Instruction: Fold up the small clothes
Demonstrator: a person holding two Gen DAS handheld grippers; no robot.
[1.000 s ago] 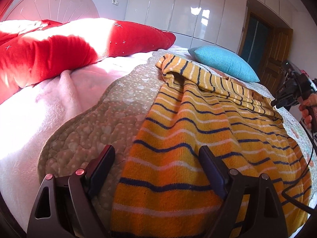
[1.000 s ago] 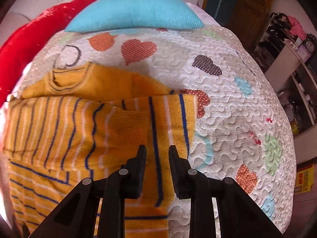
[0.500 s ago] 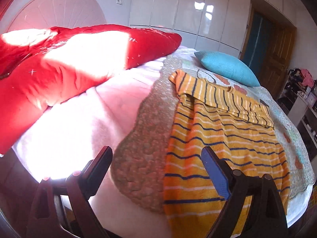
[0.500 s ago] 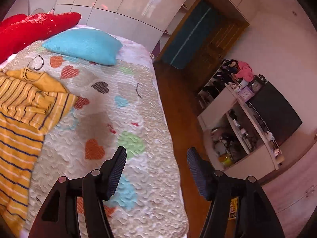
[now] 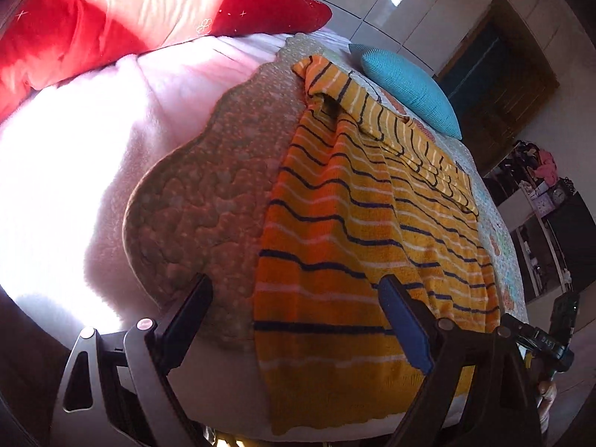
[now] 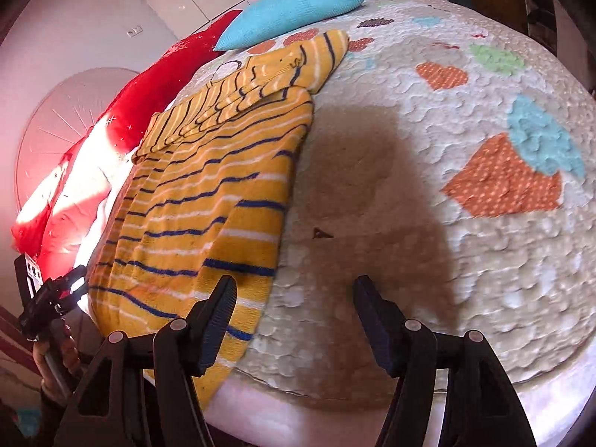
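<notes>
Sweater (image 5: 357,223) is seen flat on the quilt (image 5: 208,201) at the bed's near edge, sleeves folded across the top. Left view: left gripper (image 5: 294,320) spread, nothing pinched; only the hem's left corner is straddled, so quilt could be grabbed too. Right view: right gripper (image 6: 294,316) jaws opening, empty, mostly over bare quilt; the hem could be missed and dragged off the edge.

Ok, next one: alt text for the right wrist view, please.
A yellow striped sweater lies on a heart-patterned quilt, its sleeves folded across the top, with a blue pillow and a red pillow beyond. The right gripper hangs near the sweater's bottom edge, its jaws opening, nothing between the fingers.
</notes>
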